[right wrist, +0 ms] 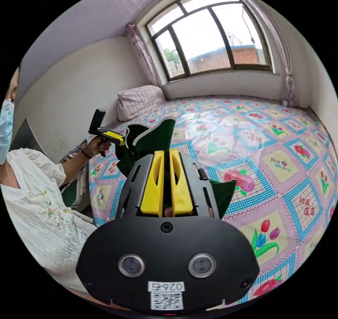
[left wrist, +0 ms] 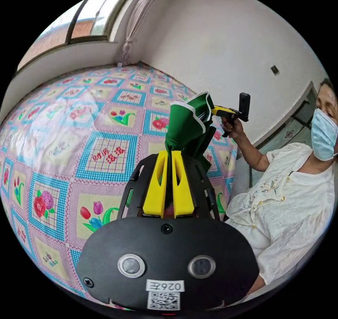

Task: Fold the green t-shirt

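Observation:
The green t-shirt (left wrist: 190, 125), dark green with white trim, hangs in the air above the bed, stretched between both grippers. My left gripper (left wrist: 169, 154) is shut on one bunched edge of it, yellow jaws pressed together on the cloth. In the left gripper view the right gripper (left wrist: 215, 111) grips the shirt's far edge, held in a person's hand (left wrist: 232, 127). In the right gripper view my right gripper (right wrist: 167, 152) is shut on the green t-shirt (right wrist: 156, 137), and the left gripper (right wrist: 121, 141) holds its other end.
A bed (left wrist: 70, 129) with a flowered patchwork cover (right wrist: 281, 164) spreads below. A pillow (right wrist: 139, 100) lies at its head under the window (right wrist: 211, 41). The person in a white blouse (left wrist: 292, 210) stands beside the bed, near the white wall (left wrist: 229, 44).

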{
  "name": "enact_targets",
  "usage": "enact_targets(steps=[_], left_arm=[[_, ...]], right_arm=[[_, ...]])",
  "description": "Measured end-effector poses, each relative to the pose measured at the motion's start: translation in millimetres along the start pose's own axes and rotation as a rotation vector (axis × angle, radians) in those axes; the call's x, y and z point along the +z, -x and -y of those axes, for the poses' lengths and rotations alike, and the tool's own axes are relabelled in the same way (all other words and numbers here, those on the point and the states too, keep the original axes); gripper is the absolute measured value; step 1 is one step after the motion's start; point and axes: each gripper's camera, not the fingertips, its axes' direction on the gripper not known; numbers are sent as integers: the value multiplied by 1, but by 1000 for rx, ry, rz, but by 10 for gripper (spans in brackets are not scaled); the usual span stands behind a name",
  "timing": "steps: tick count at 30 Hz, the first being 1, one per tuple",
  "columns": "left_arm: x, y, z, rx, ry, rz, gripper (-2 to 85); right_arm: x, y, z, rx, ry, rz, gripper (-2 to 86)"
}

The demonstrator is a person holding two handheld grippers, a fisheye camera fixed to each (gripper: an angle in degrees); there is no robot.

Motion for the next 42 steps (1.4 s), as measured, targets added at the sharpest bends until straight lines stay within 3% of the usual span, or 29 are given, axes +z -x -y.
enact_targets(steps=[2, 4, 7, 13, 19, 23, 26, 32, 36, 39, 42], left_arm=[[-46, -50, 19, 94, -86, 85, -2], [-103, -125, 37, 233, -181, 222, -3], [-164, -218, 45, 353, -274, 416, -3], [-251, -360, 35, 472, -355, 594, -3], [-308, -435, 32, 542, -446, 646, -4], [-319, -438, 56, 532, -437, 622, -4], [-299, -411, 86, 491, -379, 630, -4], [-185, -255, 154, 313, -185, 472, 1], [-65, -102, 187, 154, -109, 350, 6], [25, 6, 208, 74, -71, 380, 20], [102, 122, 214, -247, 69, 428, 57]], right_arm=[[-59, 42, 15, -51, -88, -79, -12], [-122, 111, 30, -201, -165, -291, -12], [-204, 189, 39, -292, -298, -408, -13], [-342, 331, 22, -428, -567, -582, -14], [-431, 416, 3, -502, -706, -654, -13], [-453, 430, 16, -522, -705, -711, -13], [-438, 412, 41, -517, -637, -776, -12], [-322, 279, 93, -412, -361, -792, -12], [-192, 132, 118, -266, -141, -729, -10], [-90, 10, 136, -137, 4, -629, 7], [-12, -125, 146, 189, 178, -409, 52]])
